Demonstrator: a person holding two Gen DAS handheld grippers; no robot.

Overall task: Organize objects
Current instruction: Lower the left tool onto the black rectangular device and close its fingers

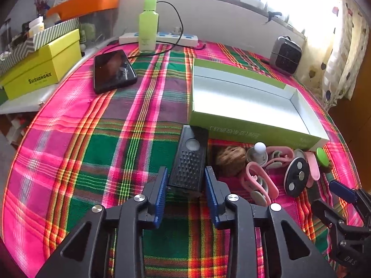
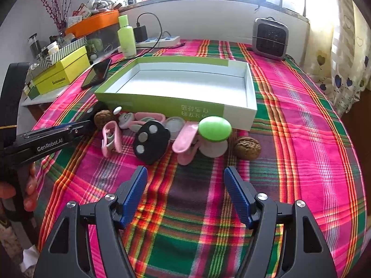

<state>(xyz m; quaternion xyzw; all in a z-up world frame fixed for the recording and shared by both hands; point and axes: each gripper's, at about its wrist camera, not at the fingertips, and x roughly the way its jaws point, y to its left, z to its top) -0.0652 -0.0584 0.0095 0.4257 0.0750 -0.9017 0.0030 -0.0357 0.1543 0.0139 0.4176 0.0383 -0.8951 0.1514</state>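
A black grille device [image 1: 189, 159] lies on the plaid cloth just before the open green box [image 1: 255, 132]. My left gripper [image 1: 185, 169] is shut on its near end, a blue pad against each side. To its right lies a cluster: a walnut [image 1: 230, 159], pink clips [image 1: 257, 183] and a black disc with silver studs [image 1: 296, 176]. In the right wrist view my right gripper [image 2: 185, 169] stands open over bare cloth, short of the black disc [image 2: 150, 141], a pink clip [image 2: 185, 141], a green-capped mushroom piece [image 2: 214, 127] and a second walnut [image 2: 247, 148]. The box [image 2: 162, 97] holds nothing.
A phone [image 1: 113, 70], a green bottle [image 1: 148, 25] and a power strip [image 1: 162, 38] lie at the back left. A small heater [image 2: 270, 38] stands at the back right. Yellow boxes [image 1: 39, 69] sit off the left edge. A hand [image 2: 30, 185] holds the left gripper.
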